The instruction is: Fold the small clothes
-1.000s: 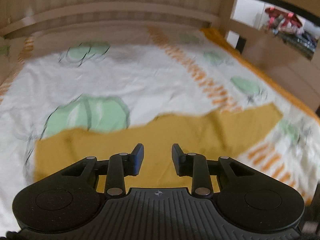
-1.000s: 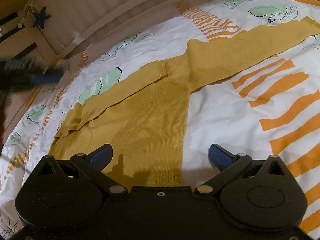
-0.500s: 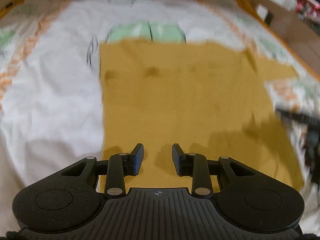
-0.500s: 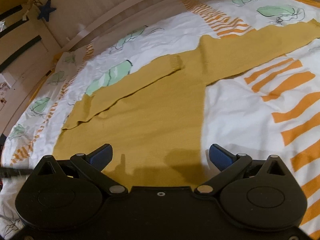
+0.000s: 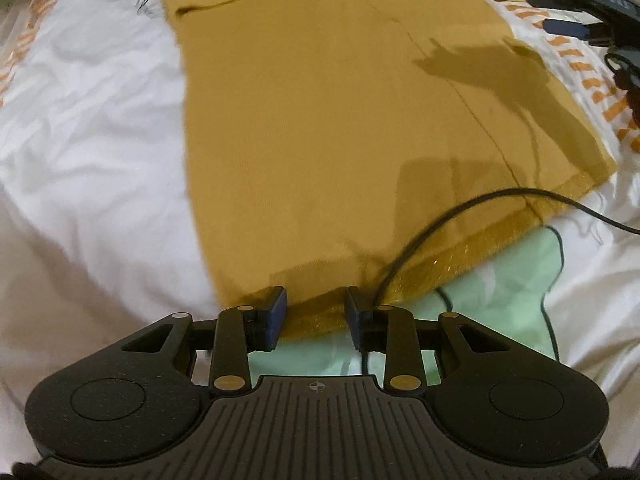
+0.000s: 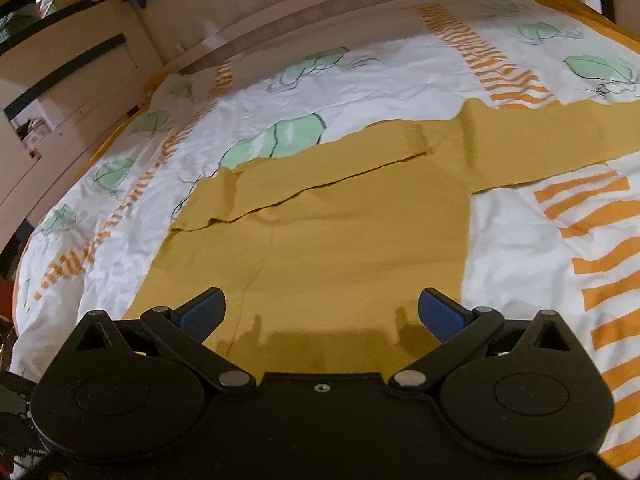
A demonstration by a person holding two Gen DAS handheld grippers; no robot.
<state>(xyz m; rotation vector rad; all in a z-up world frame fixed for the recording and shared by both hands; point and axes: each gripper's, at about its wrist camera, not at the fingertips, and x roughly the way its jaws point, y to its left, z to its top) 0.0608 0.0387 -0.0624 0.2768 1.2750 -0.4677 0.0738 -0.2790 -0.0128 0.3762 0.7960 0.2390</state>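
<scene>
A mustard-yellow long-sleeved top (image 5: 340,120) lies flat on the bed. In the right wrist view (image 6: 340,248) its left sleeve is folded across the body and its right sleeve stretches out to the right. My left gripper (image 5: 316,316) is open a little, its fingertips at the top's ribbed hem near the left corner, holding nothing. My right gripper (image 6: 320,312) is wide open above the lower body of the top. It also shows at the far right of the left wrist view (image 5: 584,12).
The bed cover (image 6: 540,240) is white with orange stripes and green shapes. A black cable (image 5: 460,216) runs across the hem near my left gripper. A wooden headboard (image 6: 320,8) and bed frame bound the far side.
My left gripper has swung from the far part of the bed down to the top's hem. My right gripper has shifted slightly left over the body.
</scene>
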